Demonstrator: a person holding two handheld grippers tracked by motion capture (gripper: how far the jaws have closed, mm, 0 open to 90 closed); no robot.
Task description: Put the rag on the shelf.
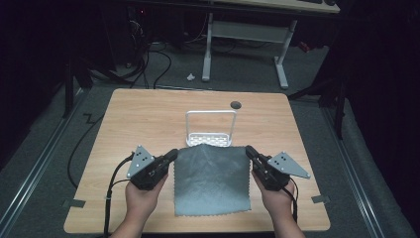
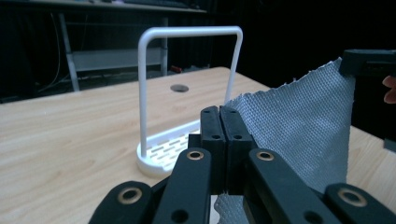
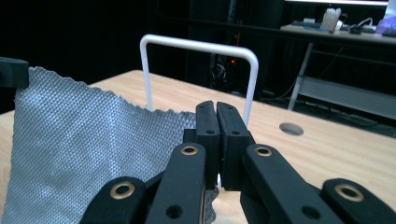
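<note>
The room is dark around the lit wooden table (image 1: 129, 129); behind it, at twelve o'clock, stands a white-legged desk (image 1: 246, 42) with cables on the grey floor, and a small white scrap (image 1: 190, 77) lies near its left leg. The table top is light wood grain, bare and flat, with a round cable hole (image 1: 236, 104) near its far edge, at about one o'clock from the centre.

A grey woven cloth (image 1: 212, 181) is in the near middle of the table. Its far edge is lifted, and its near edge seems to rest on the wood. The left gripper (image 1: 170, 155) holds the far-left corner, at about ten o'clock of the cloth, and its jaws are pressed together on the fabric. The right gripper (image 1: 249, 150) holds the far-right corner, at about two o'clock, with its jaws also closed on the fabric.

Just behind the cloth, at twelve o'clock, stands a white rack (image 1: 211, 126) with a slotted base and a tall hoop-shaped bar.

I judge the cloth to be light, soft and limp: it sags between the two corners. The coarse weave should not slip easily. The corners are the good places to hold, because then it spreads wide. The rack looks light, so a dragged cloth could tip it.
</note>
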